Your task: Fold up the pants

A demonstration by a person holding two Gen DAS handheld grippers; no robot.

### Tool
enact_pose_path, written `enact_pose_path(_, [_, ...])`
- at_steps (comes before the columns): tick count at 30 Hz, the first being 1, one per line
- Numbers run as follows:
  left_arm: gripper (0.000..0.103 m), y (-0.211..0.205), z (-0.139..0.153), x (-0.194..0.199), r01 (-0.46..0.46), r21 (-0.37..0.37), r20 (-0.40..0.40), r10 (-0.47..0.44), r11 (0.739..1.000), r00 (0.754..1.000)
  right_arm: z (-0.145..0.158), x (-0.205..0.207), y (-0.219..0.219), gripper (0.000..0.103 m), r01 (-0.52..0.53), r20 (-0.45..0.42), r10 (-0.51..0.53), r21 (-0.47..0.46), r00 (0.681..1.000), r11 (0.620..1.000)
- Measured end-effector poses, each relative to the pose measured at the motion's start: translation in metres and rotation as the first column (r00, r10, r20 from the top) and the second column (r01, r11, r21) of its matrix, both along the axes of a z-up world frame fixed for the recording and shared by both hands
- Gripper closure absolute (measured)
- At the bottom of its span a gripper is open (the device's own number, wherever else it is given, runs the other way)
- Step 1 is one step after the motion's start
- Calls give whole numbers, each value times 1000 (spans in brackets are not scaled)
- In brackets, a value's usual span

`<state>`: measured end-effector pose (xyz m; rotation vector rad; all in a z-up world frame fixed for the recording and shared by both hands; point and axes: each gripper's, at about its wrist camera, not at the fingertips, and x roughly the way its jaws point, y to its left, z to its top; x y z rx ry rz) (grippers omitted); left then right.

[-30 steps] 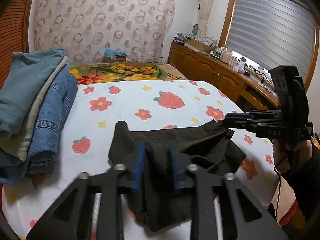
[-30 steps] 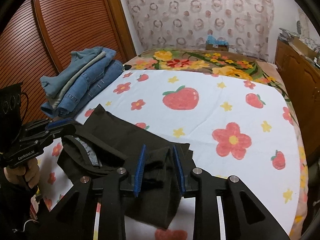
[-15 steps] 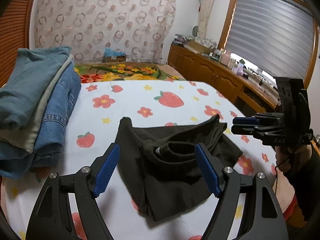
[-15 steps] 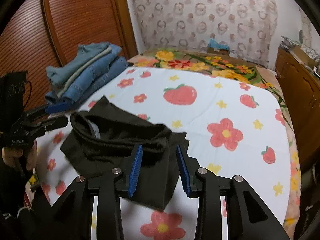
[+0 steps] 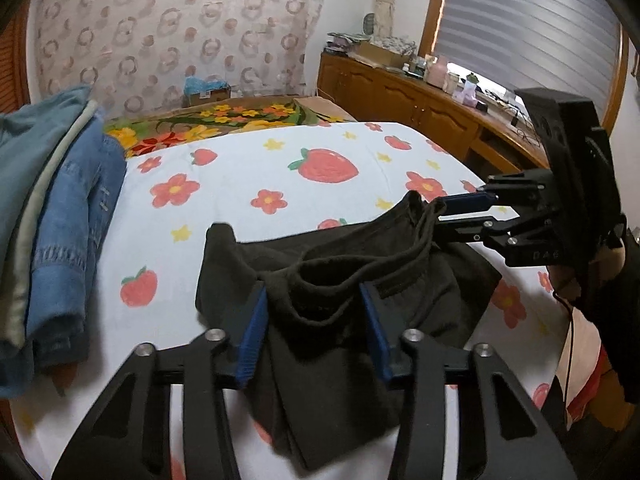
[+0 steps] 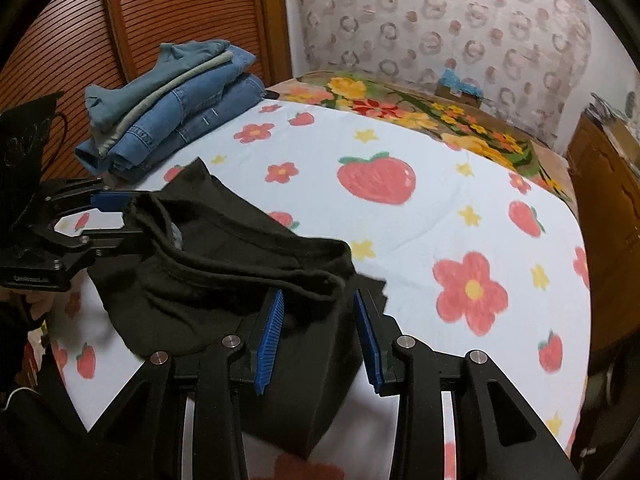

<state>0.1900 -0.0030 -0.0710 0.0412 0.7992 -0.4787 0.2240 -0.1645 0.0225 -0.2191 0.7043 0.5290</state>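
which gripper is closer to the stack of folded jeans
Left. The left gripper sits at the black pants' end on the side of the jeans stack; the right gripper is at the far end.

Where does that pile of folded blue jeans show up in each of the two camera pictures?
Left wrist view: the stack of jeans lies at the far left edge, on the bed.
Right wrist view: the stack of jeans sits upper left, before the wooden door.
Shared landmark: the big strawberry print on the sheet.
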Motion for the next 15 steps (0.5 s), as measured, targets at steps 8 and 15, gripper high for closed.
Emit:
enact_pose_path(8, [85,2,13,8,-20,-14,51,21,1000,998,2,12,-5,95,-28,3,28,50,1000,998])
enact_pose_path(15, [82,-1,11,16,-57,12,42,56,998,998,0,10,6,95,42,38,-42,7,998,999])
